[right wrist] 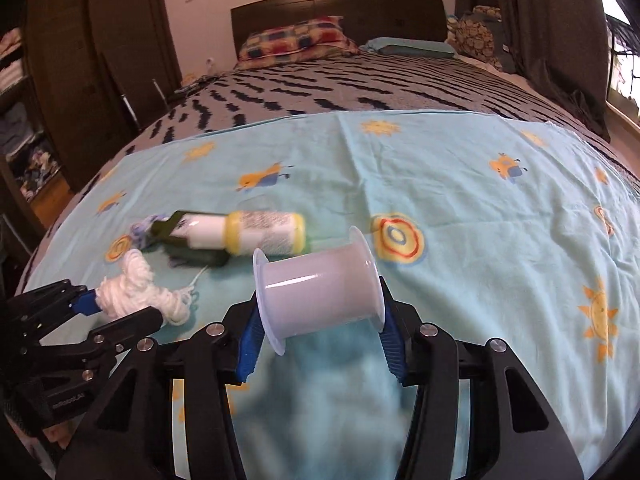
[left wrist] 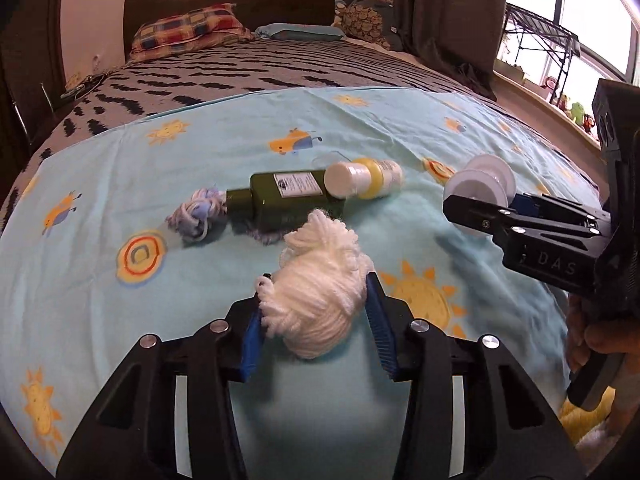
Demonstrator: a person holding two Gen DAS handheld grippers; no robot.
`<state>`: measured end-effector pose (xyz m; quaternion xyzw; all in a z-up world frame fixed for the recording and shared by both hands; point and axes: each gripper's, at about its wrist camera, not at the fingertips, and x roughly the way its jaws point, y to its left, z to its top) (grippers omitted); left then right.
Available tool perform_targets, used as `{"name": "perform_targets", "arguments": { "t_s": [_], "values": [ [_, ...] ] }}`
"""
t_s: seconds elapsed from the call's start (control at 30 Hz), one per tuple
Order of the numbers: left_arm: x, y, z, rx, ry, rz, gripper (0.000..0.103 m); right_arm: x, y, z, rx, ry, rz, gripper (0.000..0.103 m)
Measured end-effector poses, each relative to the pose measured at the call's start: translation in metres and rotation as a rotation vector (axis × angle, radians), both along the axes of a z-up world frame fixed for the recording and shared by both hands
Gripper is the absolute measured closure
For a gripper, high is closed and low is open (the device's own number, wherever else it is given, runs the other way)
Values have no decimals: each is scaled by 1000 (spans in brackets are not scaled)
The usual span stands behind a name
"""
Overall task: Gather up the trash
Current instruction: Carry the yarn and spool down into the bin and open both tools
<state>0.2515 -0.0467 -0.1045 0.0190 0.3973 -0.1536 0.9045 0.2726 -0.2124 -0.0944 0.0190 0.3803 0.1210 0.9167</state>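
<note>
On the bed, the left gripper (left wrist: 314,312) pinches the white yarn ball (left wrist: 320,300) and the right gripper (right wrist: 320,320) pinches the empty spool (right wrist: 316,288), likely to carry both away as trash.

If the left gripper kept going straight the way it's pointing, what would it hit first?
The left gripper is already closed on the white yarn ball. Beyond it, the green bottle lying on the blue sheet looks first in line, though depth is hard to judge.

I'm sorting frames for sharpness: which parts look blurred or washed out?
Left wrist view: window blown out; white yarn sharp, sheet smeared beside it. Right wrist view: spool sharp, sheet below it and yellow-capped bottle blurred.
</note>
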Motion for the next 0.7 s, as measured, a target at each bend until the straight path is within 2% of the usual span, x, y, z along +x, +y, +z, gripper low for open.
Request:
{"name": "perform_targets", "arguments": {
  "t_s": [0.17,0.43,0.7],
  "values": [
    [-37,5,3,6,-10,-31,60,-40,5,6,0,-4,21,52],
    [-97,14,12,-34,-19,-50,60,-102,10,18,4,-34,39,52],
    [-158,15,17,-34,-47,-76,60,-163,8,14,34,-43,59,52]
  ]
}}
